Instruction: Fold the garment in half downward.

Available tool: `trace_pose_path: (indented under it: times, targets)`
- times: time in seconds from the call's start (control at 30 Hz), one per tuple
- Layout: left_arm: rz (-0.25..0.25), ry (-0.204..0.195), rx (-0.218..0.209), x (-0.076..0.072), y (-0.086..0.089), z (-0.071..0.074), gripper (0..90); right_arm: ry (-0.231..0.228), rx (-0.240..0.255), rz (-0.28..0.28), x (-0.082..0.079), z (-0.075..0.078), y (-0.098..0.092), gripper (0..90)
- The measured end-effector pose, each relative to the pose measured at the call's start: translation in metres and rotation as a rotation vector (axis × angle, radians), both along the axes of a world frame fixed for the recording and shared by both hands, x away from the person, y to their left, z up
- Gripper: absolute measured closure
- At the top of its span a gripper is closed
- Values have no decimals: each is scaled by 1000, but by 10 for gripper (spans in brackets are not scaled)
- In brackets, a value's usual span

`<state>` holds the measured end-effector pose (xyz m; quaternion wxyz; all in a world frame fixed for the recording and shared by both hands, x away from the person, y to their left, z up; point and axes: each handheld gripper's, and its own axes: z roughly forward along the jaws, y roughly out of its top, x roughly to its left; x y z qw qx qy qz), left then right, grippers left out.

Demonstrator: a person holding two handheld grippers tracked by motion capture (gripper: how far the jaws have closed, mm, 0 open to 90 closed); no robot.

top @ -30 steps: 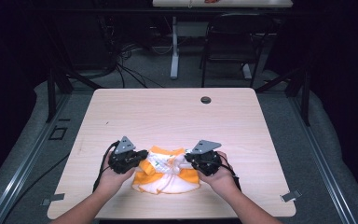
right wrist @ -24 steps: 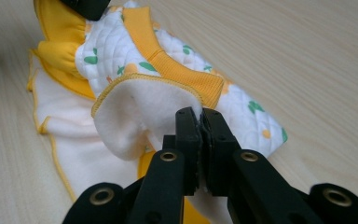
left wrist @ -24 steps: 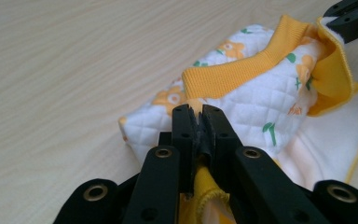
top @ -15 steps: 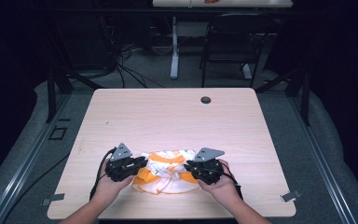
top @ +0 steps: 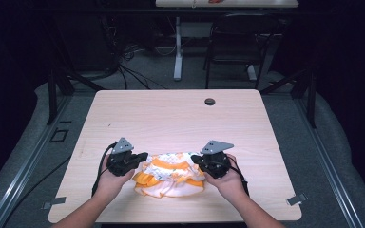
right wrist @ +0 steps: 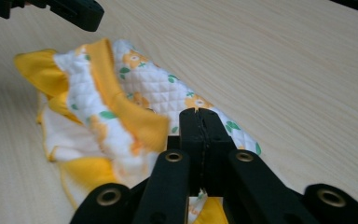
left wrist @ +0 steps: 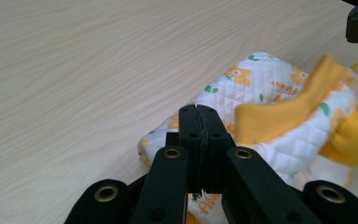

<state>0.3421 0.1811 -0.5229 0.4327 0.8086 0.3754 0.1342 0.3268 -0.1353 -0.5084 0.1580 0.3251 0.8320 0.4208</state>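
Quilted garment (top: pixel 171 173), drawn nearer the table (top: pixel 171 114) edge: left gripper (top: pixel 140 157) and right gripper (top: pixel 196 159) clamped its ends, folding apparently underway.

Quilted soft cloth garment (left wrist: pixel 279 116), matt pale wood-grain table (top: pixel 180 118), matt black gripper (left wrist: pixel 198 122)

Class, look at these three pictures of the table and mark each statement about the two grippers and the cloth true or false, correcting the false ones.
1. Both grippers are shut on the cloth. True: the left gripper and the right gripper each pinch its fabric.
2. The cloth is plain blue. False: it is white with orange trim and prints.
3. The cloth lies near the table's far edge. False: near the person's edge.
4. The cloth is bunched up. True.
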Motion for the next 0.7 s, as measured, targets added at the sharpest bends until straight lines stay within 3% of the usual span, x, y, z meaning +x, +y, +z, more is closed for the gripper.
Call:
trace_pose_path:
  times: [0.13,0.27,0.43,0.7]
  targets:
    - [-5,25,-8,1,-5,-7,900,33,-19,-12,12,-11,3,899]
    - [-24,33,2,-4,-8,-10,900,55,-17,3,11,-19,8,899]
    - [-75,48,2,-19,-12,-13,900,61,-21,58,-5,-26,17,899]
    - [-95,61,13,-37,-8,-16,900,86,4,103,-27,-29,17,899]
